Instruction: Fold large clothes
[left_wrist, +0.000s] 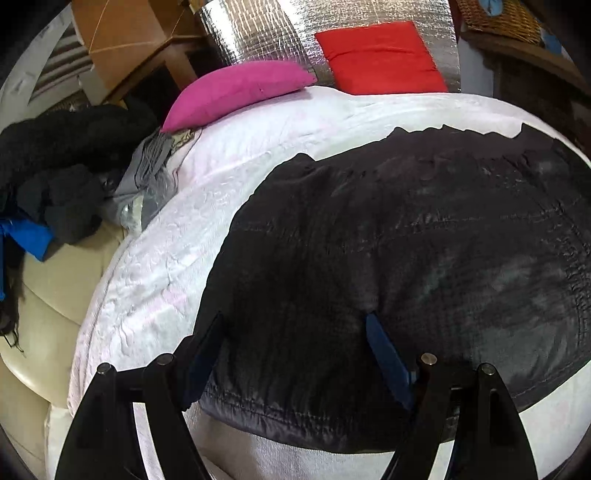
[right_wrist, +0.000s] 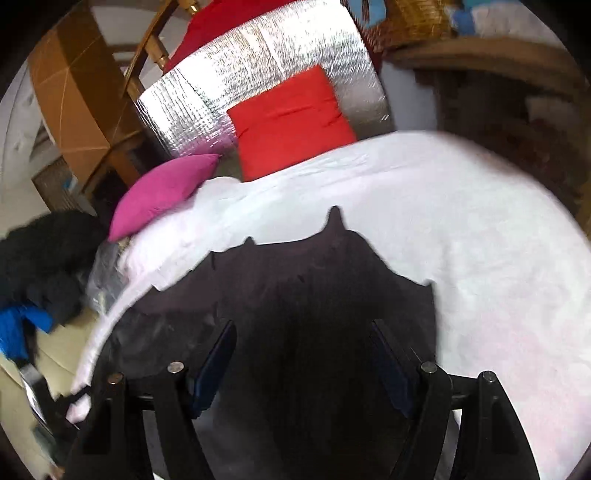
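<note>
A large black garment lies spread flat on the white bed cover, with a stitched hem along its near edge. My left gripper hovers over its near left part, jaws wide apart, nothing pinched between the blue pads. In the right wrist view the same black garment shows a jagged far edge against the white bed cover. My right gripper stands open above it, its fingers empty; this view is blurred.
A pink cushion and a red cushion lean at the bed's head against a silver foil panel. Left of the bed, a pile of dark, grey and blue clothes rests on a cream seat. Wooden furniture stands behind.
</note>
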